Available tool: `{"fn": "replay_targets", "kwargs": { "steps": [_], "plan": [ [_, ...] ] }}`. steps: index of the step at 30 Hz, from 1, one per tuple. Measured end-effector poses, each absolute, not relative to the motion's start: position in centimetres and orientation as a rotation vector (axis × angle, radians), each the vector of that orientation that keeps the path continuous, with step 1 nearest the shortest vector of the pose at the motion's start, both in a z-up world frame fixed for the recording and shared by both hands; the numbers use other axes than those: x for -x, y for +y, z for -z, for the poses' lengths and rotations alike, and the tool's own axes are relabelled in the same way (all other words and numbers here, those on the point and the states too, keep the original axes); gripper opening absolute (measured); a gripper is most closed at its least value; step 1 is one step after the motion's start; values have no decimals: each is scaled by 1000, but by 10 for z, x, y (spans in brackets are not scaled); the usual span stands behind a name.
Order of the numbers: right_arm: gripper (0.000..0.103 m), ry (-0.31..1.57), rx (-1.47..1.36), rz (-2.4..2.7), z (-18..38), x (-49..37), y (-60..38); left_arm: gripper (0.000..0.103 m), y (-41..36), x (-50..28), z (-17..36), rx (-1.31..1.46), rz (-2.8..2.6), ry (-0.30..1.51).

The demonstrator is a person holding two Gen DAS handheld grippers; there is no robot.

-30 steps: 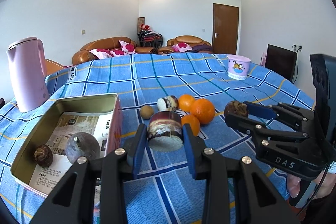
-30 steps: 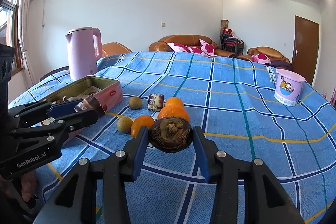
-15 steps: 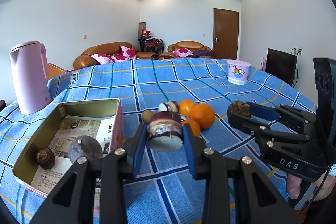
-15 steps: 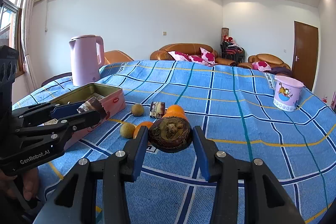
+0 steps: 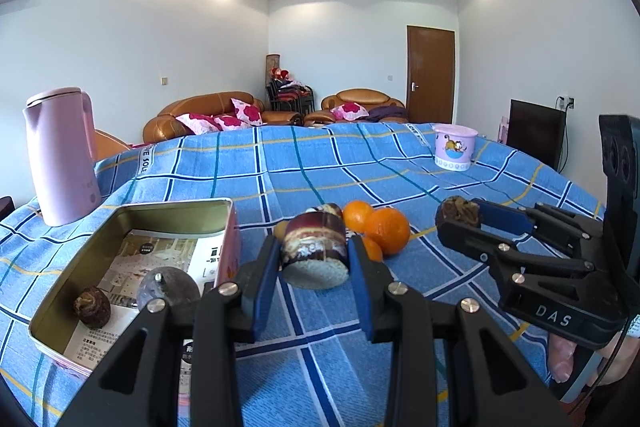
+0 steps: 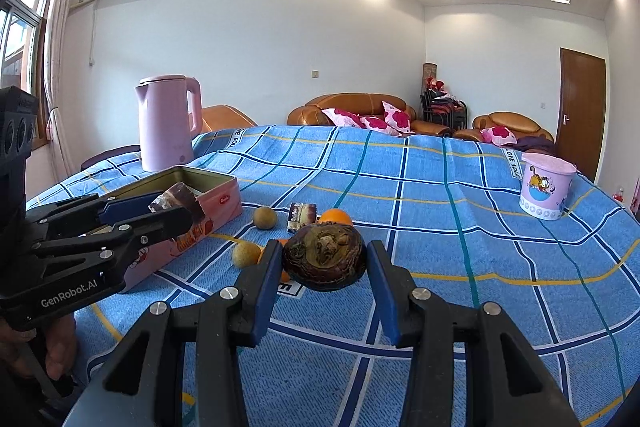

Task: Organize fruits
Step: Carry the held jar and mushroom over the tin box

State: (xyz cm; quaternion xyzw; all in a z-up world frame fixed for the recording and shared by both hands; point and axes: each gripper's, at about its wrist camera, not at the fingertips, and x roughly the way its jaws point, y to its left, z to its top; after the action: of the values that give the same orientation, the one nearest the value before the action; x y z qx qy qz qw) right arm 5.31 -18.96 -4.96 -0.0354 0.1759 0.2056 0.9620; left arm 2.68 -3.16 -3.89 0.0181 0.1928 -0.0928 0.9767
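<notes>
You hold both loads lifted above the desk (image 5: 400,163): left gripper (image 5: 314,263) jaws pinching a cut sugarcane piece (image 5: 314,247), right gripper (image 6: 323,267) jaws pinching a brown corm (image 6: 324,257), seemingly bound for the tin (image 5: 132,215) near the left edge

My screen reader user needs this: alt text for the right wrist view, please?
The right claw grips a dark brown round fruit above a blue checked tablecloth. To its left, the left claw holds a purple cut piece by an open pink tin; oranges and small brown fruits lie between.
</notes>
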Motion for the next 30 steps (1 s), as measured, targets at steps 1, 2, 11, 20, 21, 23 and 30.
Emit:
{"fn": "replay_targets", "kwargs": {
  "steps": [1,2,11,20,21,23,30],
  "plan": [
    [45,354,72,-416,50,-52,-190,36,-32,-26,39,-39,187,385],
    [45,351,71,-417,50,-52,-190,36,-32,-26,38,-40,187,381],
    [45,322,72,-426,49,-47,-191,36,-31,-24,37,-39,185,362],
    [45,316,72,-423,48,-47,-191,36,-30,-22,37,-34,184,353],
    [45,316,72,-423,48,-47,-191,36,-30,-22,37,-32,184,352],
    [45,315,72,-422,48,-47,-191,36,-29,-22,37,-31,183,351],
    [45,295,70,-427,48,-43,-193,36,-30,-19,35,-27,184,341]
  ]
}}
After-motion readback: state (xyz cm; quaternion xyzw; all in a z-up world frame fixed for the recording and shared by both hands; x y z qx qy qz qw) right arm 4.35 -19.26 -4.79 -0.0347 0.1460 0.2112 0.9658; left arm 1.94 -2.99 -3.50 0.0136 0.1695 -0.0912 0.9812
